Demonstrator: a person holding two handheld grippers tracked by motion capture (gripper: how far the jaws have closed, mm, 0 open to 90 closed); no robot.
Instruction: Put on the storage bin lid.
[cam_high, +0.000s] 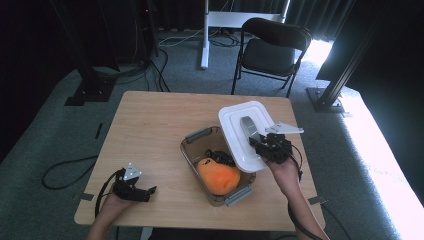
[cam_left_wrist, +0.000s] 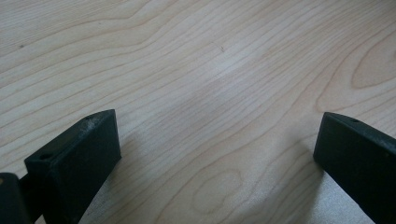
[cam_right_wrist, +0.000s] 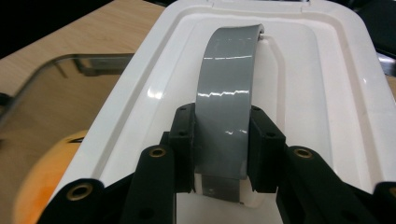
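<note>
The right gripper (cam_right_wrist: 219, 140) pinches the white lid's (cam_high: 239, 125) grey handle (cam_right_wrist: 226, 93) above the clear box (cam_high: 192, 137), while the left gripper's (cam_left_wrist: 215, 154) fingers (cam_left_wrist: 84, 154) rest spread on the table (cam_high: 150, 120).

1. The left tool (cam_high: 134, 189) is black, with a small grey three-cornered plate on top and a black cable looping off behind it.
2. In the left gripper view its two jaws are matte black blocks with flat faces, each with a small round hole near the top edge.
3. The right tool (cam_high: 270, 145) is black too, with a larger grey plate and a black cable along the forearm.
4. In the right gripper view its black arms carry brass-coloured ringed holes, with small dark screws on the jaw blocks.
5. Both forearms are bare, with no sleeves.
</note>
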